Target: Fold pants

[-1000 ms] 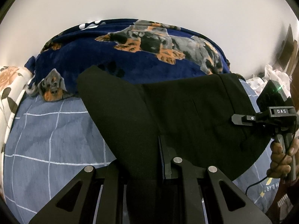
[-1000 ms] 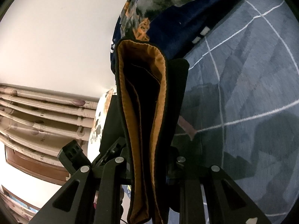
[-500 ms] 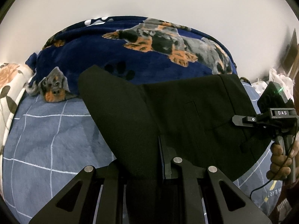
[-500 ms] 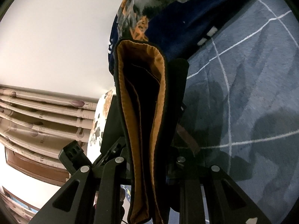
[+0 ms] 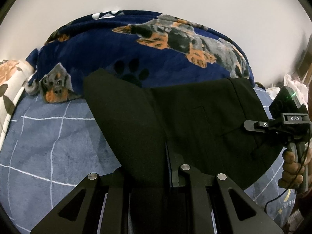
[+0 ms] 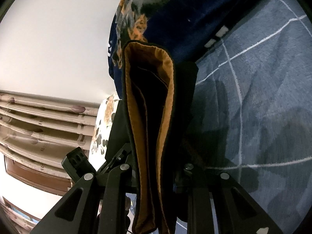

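Note:
The black pants (image 5: 195,128) hang stretched between both grippers above the blue checked bedspread (image 5: 48,140). My left gripper (image 5: 156,175) is shut on one end of the cloth, which covers its fingertips. The right gripper (image 5: 253,125) shows at the right edge of the left wrist view, held by a hand, clamped on the other end. In the right wrist view my right gripper (image 6: 156,175) is shut on the pants' waistband (image 6: 150,117), whose brown lining faces the camera; the left gripper body (image 6: 81,163) shows behind it.
A navy blanket with dog prints (image 5: 136,54) is bunched at the far side of the bed against a white wall. A floral pillow (image 5: 9,81) lies at the left. Curtains (image 6: 39,120) hang beyond the bed in the right wrist view.
Both grippers have moved a little with the pants still held; the dog blanket shows more fully and lower in the left view. The grips are unchanged.

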Demonstrator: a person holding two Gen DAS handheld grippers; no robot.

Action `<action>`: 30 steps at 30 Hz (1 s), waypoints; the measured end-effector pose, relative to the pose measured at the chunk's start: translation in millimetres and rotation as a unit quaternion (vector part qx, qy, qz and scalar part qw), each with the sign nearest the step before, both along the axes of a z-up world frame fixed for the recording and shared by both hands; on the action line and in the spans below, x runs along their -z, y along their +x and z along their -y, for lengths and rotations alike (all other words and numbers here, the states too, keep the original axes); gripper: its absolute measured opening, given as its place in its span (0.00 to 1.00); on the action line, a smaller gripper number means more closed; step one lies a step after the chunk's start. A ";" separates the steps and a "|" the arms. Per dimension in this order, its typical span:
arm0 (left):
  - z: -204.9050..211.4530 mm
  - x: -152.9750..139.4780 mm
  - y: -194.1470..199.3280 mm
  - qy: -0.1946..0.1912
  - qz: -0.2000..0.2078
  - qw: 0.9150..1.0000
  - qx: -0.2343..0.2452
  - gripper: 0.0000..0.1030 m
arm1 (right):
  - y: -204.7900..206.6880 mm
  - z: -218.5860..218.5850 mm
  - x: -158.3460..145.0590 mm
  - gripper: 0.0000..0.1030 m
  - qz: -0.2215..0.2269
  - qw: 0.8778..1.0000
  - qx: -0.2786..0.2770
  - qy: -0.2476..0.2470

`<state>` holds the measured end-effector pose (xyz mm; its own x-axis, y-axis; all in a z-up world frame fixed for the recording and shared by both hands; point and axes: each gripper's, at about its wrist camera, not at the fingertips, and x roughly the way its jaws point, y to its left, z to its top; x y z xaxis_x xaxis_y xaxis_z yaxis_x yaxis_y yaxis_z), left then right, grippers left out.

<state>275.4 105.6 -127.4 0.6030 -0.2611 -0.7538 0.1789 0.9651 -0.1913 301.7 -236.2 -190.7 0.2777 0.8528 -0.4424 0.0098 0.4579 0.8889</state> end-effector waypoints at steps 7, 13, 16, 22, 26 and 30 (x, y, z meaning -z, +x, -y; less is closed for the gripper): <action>-7.9 13.5 2.5 -0.003 -0.009 1.000 -0.007 0.17 | 5.5 -4.2 3.9 0.19 0.004 1.000 0.002 -0.013; -12.0 25.6 2.8 0.006 -0.011 1.000 -0.010 0.20 | 8.9 -9.5 5.2 0.19 0.018 0.998 0.001 -0.052; -15.7 31.7 2.2 0.006 -0.012 1.000 -0.014 0.23 | 11.7 -11.8 8.6 0.19 0.019 0.998 0.002 -0.067; -18.1 41.6 0.4 0.014 -0.010 1.000 -0.025 0.34 | 17.5 -20.7 14.2 0.19 0.035 0.995 -0.004 -0.098; -23.9 51.1 0.4 0.004 -0.012 0.999 -0.036 0.43 | 17.0 -25.0 17.6 0.21 0.051 0.990 -0.010 -0.129; -25.2 54.4 -1.2 0.000 -0.003 0.999 -0.043 0.46 | 14.0 -33.5 14.1 0.25 0.091 0.979 -0.015 -0.183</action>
